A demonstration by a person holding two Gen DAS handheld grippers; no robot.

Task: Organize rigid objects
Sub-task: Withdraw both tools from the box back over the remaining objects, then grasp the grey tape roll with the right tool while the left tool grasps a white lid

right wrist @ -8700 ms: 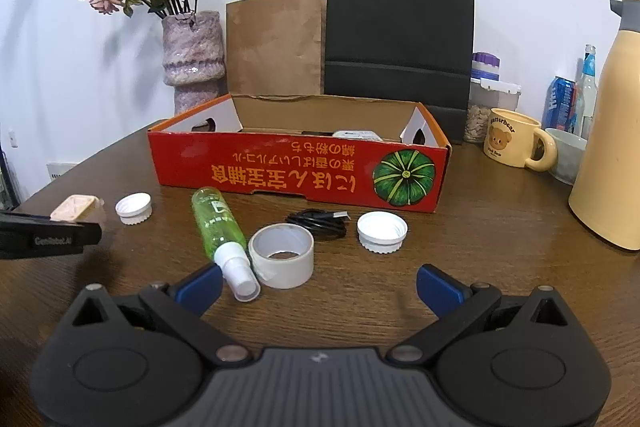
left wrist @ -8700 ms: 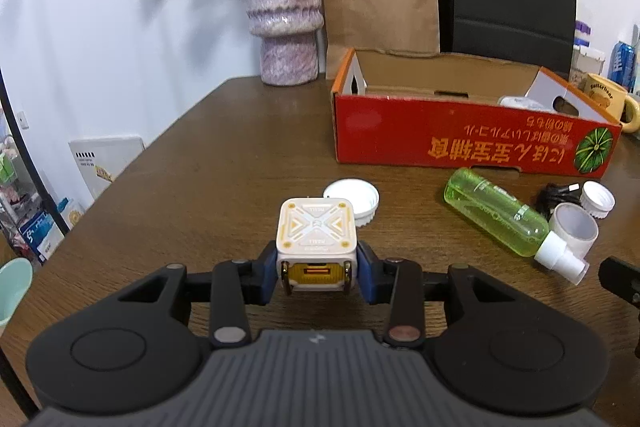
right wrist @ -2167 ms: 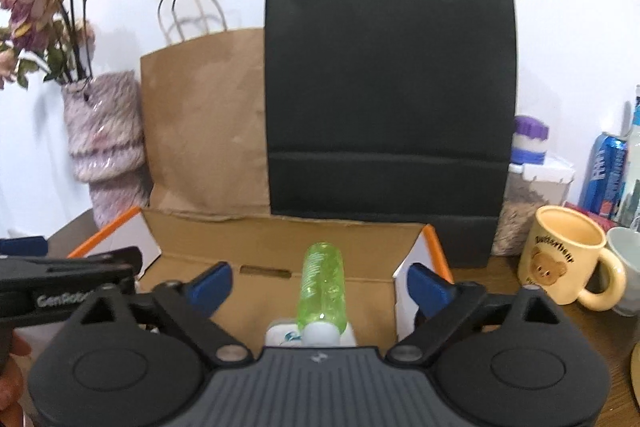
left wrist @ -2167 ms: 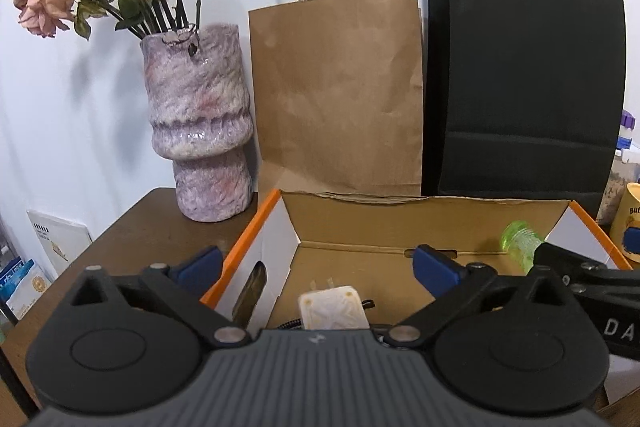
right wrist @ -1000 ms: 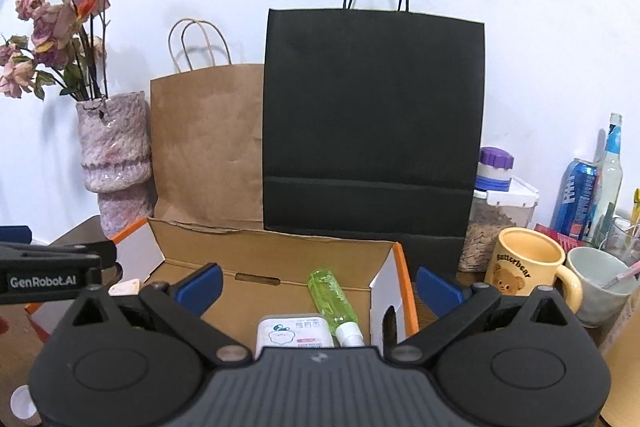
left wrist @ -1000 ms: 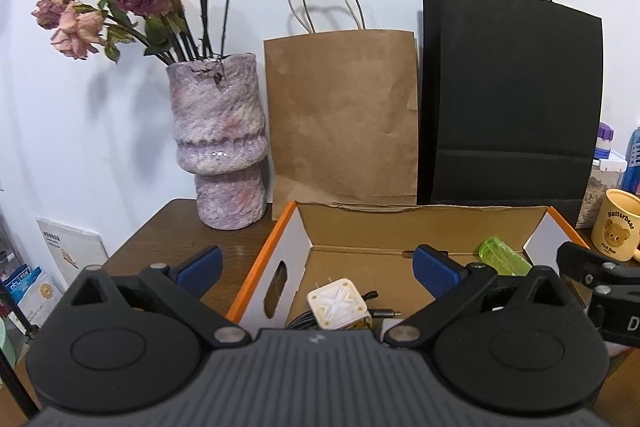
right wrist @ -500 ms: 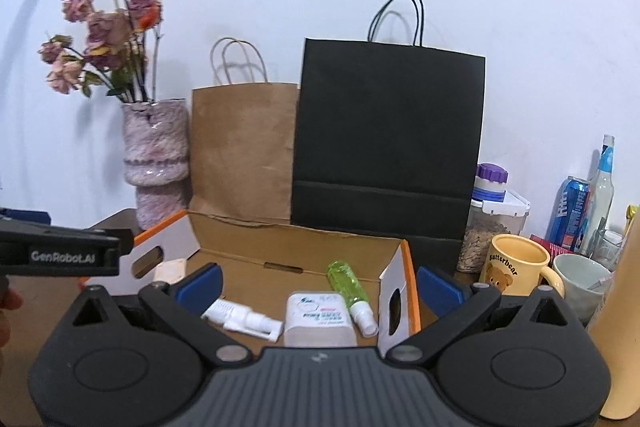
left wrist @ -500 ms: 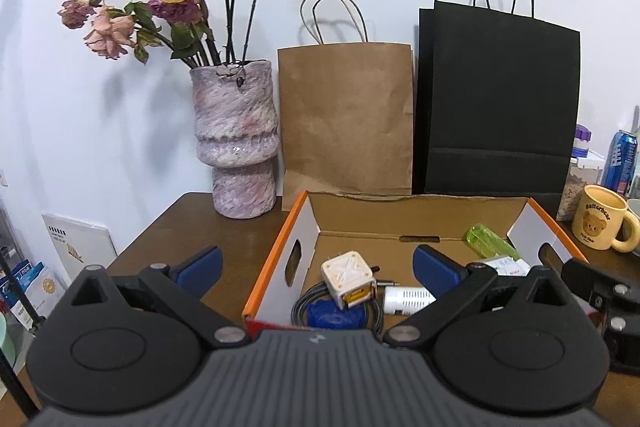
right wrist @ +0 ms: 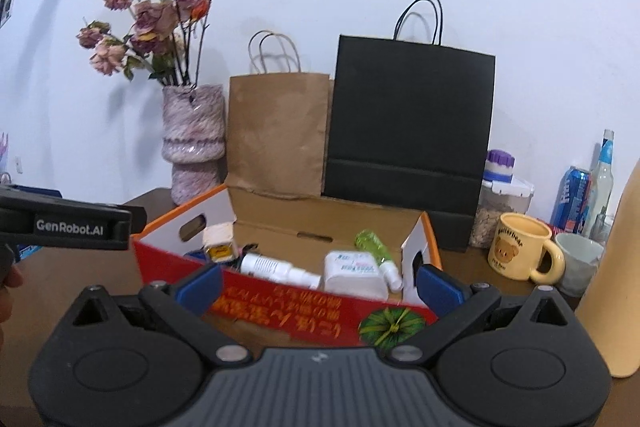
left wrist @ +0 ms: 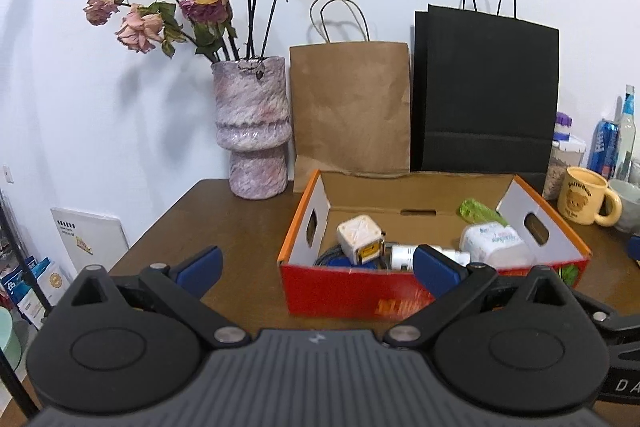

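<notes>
The red cardboard box (left wrist: 344, 287) stands on the brown table and also shows in the right wrist view (right wrist: 280, 303). Inside it lie the white cube charger (left wrist: 358, 239), a white tube (right wrist: 276, 269), a white tissue pack (right wrist: 352, 273) and the green spray bottle (right wrist: 372, 245). My left gripper (left wrist: 316, 265) is open and empty, held in front of the box's left part. My right gripper (right wrist: 318, 281) is open and empty, in front of the box.
A pink vase with dried roses (left wrist: 252, 131), a brown paper bag (left wrist: 350, 107) and a black paper bag (left wrist: 484, 95) stand behind the box. A yellow bear mug (right wrist: 520, 247), cans, a jar and a tall cream flask (right wrist: 618, 267) are at the right.
Both grippers have drawn back and up from the box, both open and empty. The cube charger and the green bottle stay inside the box.
</notes>
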